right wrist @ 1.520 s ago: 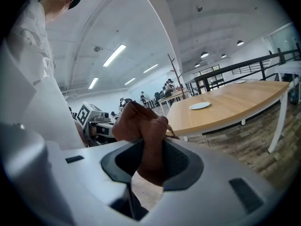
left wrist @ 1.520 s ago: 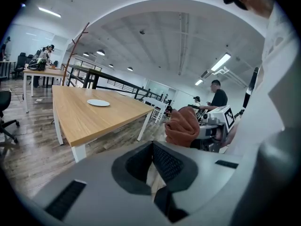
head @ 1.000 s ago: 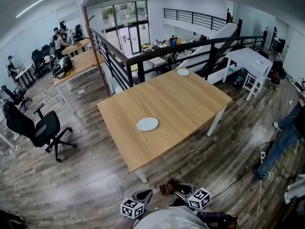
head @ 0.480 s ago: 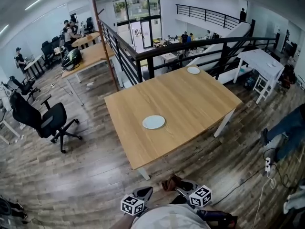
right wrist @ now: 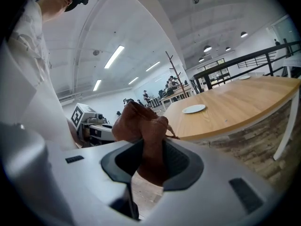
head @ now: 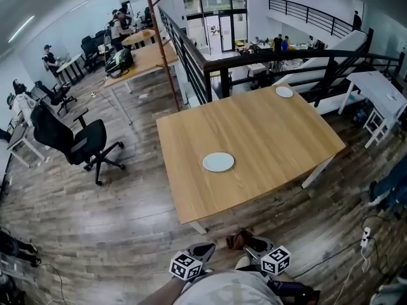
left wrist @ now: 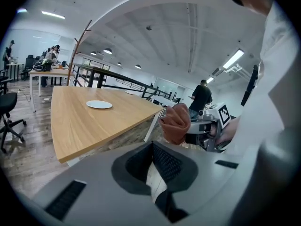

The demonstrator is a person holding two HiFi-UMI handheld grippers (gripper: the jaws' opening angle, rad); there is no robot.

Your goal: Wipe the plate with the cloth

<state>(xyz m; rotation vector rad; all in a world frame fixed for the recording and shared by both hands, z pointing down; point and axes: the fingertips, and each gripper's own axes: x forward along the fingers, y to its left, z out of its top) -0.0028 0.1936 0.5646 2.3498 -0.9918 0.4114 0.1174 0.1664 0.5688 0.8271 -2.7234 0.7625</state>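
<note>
We find the right gripper (right wrist: 153, 149) clamped on a crumpled brown cloth (right wrist: 136, 124), left gripper (left wrist: 152, 146) closed, empty; round white plate (head: 218, 162) sits on light wooden table (head: 273, 132).

Open tabletop (head: 267, 138) all round the plate (head: 218, 162). Well beyond the plate, only a second plate (head: 284, 92) at the far corner.

White plate (head: 218, 162) on a pale wood-grain surface (head: 267, 132); rust-brown cloth (right wrist: 140, 125) in the grey right tongs (right wrist: 146, 150), which carry black-and-white square markers (head: 275, 260).
</note>
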